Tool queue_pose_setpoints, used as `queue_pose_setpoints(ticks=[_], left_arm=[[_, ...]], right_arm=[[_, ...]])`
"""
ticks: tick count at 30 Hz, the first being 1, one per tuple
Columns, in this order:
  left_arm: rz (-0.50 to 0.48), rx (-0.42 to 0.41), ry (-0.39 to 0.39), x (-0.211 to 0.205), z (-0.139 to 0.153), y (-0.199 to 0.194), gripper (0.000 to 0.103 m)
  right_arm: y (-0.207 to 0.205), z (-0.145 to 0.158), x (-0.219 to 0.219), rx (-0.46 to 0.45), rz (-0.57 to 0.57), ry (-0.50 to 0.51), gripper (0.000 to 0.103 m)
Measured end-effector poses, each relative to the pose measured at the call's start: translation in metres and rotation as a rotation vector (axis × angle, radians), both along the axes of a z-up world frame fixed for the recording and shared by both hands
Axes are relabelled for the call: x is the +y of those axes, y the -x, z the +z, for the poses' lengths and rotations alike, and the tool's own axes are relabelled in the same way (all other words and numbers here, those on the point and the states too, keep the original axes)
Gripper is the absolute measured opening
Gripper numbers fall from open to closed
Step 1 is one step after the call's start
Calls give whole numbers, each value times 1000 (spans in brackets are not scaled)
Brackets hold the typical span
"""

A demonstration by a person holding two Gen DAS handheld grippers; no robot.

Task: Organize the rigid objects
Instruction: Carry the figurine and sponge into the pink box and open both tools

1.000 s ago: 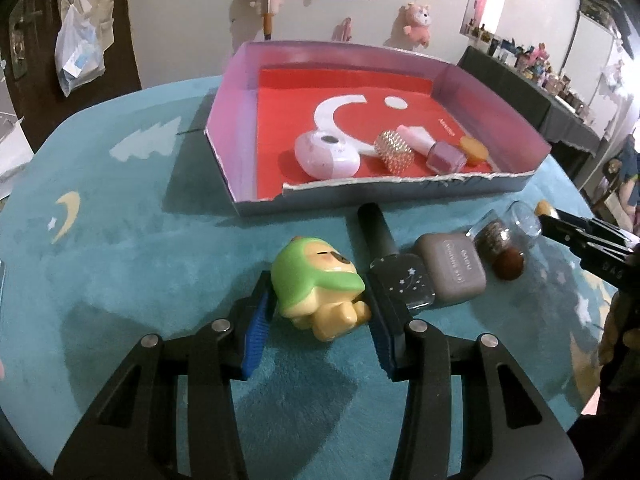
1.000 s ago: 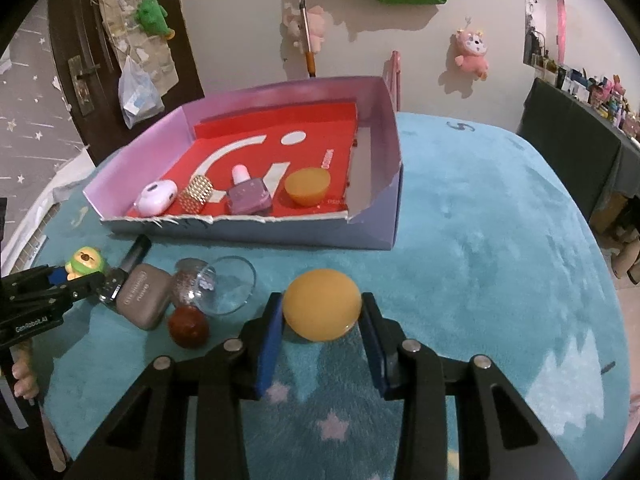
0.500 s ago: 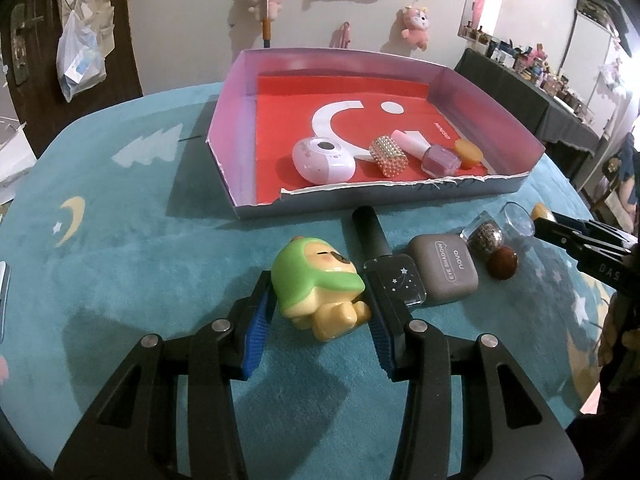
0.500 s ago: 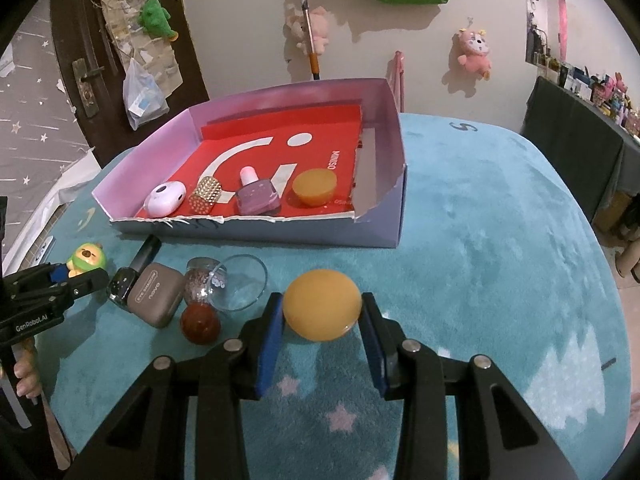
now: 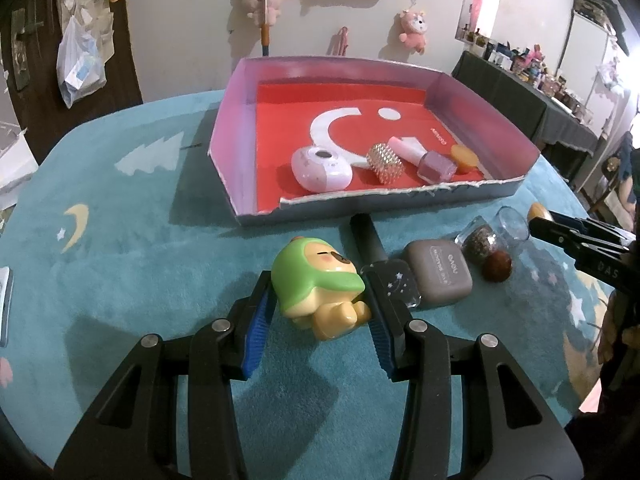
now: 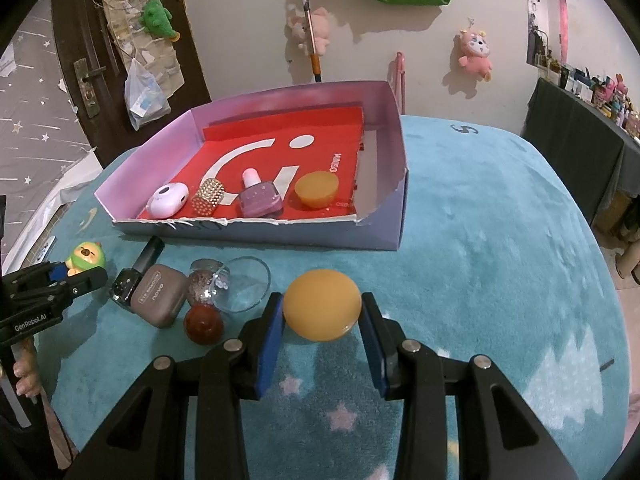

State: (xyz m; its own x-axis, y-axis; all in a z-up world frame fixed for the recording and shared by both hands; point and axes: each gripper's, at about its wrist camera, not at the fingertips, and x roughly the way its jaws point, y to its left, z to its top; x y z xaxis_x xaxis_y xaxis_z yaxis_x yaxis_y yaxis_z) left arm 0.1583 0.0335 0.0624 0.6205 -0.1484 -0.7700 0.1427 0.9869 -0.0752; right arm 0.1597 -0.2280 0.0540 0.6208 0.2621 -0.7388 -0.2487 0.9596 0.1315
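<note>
Right wrist view showed four things already in the box [image 6: 384, 216], five left on the table's near edge, the right hand-held gripper [image 6: 322, 326] clamping the orange ball [image 6: 322, 310], the left hand-held gripper [image 5: 318, 308] clamping the green toy [image 5: 316, 284].

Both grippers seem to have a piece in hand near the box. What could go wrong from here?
1. The smooth orange dome is pinched only at its sides by the right gripper; it might slip out.
2. The left gripper holds the green-hooded toy figure tilted, so it may twist.
3. The purple cardboard box's torn near wall could catch either piece.
</note>
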Motion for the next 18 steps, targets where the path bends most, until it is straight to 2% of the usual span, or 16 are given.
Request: queue_pose_setpoints(ticks=[7, 12, 18], left_arm=[[-56, -42, 20, -8, 27, -20, 42], [-122, -50, 46, -24, 45, -62, 42], [-177, 25, 40, -48, 40, -126, 42]], right_arm=[[-16, 25, 12, -58, 42, 7, 40], [-48, 41, 26, -84, 87, 18, 40], [-100, 42, 47, -37, 140, 40, 40]])
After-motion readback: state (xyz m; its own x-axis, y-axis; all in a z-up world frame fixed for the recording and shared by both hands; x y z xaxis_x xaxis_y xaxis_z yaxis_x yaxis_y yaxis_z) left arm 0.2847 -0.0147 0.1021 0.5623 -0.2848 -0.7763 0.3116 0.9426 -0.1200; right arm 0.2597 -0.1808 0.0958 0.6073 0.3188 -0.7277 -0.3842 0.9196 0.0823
